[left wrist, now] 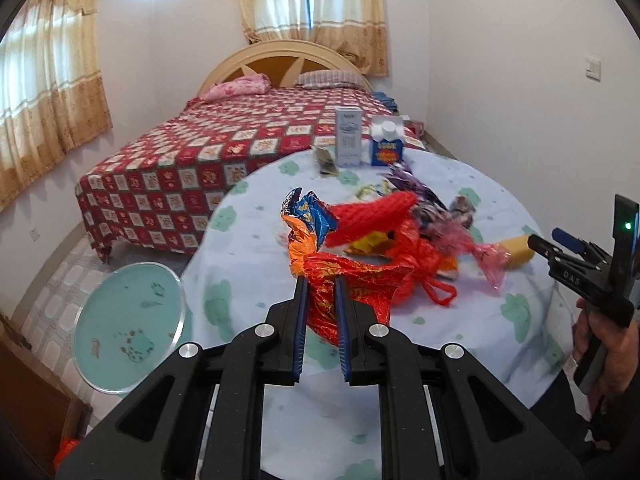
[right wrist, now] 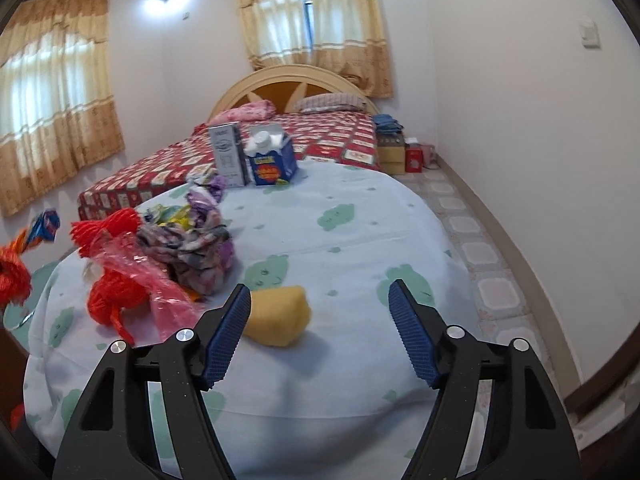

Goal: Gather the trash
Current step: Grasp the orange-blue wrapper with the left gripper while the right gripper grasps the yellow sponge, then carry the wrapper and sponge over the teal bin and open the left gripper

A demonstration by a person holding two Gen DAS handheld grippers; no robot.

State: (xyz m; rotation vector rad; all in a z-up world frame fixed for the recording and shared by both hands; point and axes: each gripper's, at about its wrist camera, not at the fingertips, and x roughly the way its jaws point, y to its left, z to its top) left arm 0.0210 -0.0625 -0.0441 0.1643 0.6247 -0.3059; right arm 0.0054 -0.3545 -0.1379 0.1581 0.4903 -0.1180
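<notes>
Trash lies heaped on the left-centre of the round table, and my left gripper has its blue pads clamped on a crinkled red-and-orange wrapper at the near edge of that heap, lifted a little off the cloth. Behind it I see a red net bag, a pink plastic wrapper and a purple crumpled wrapper. My right gripper hovers low over the near rim with its jaws spread wide and nothing between them; a yellow sponge sits just beside the left finger. To the right of the sponge I have bare cloth out to the table's edge. Two cartons, a grey carton and a blue carton, stand upright at the far rim, well apart from both grippers.
</notes>
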